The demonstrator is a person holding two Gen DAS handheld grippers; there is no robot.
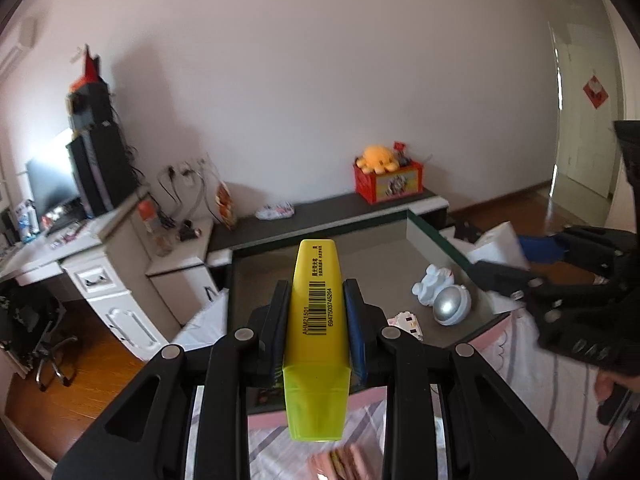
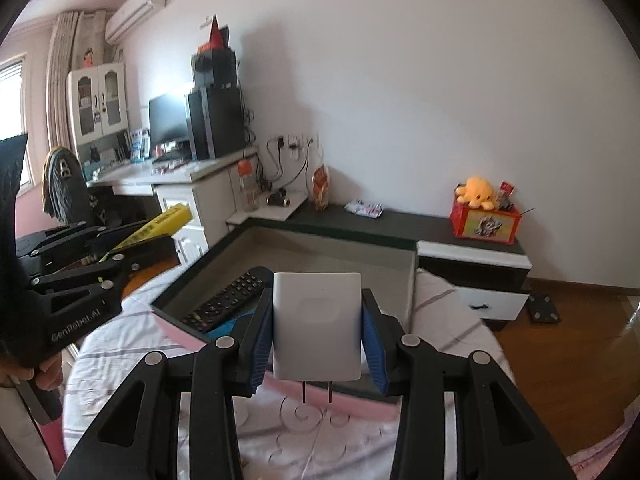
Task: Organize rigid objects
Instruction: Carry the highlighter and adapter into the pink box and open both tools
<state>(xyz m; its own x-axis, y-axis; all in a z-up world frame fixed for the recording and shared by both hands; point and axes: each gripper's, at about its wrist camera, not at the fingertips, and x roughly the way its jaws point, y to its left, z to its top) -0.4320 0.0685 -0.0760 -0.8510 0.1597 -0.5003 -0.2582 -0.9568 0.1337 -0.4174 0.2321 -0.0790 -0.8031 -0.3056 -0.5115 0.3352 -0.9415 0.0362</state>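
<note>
While poised above the grey tray (image 2: 332, 248): left gripper (image 1: 316, 312) clamped on yellow highlighter (image 1: 316, 320), cap end toward camera; right gripper (image 2: 318, 320) clamped on white charger (image 2: 318, 324), prongs toward camera. Inside tray: remote control (image 2: 224, 300), silver ball (image 1: 452, 304), white figurine (image 1: 434, 284).

The left gripper (image 1: 316, 312) points forward and somewhat downward, its jaws clamped on the sides of a yellow highlighter (image 1: 316, 320) that lies lengthwise between them, cap end toward the camera. The right gripper (image 2: 318, 328) is pitched down in much the same way, jaws pressed against both flanks of a white plug adapter (image 2: 318, 326) whose two prongs point back toward the wrist. In each wrist view the other gripper shows at the frame edge, with fingers (image 2: 44, 372) wrapped around the left one's handle.
</note>
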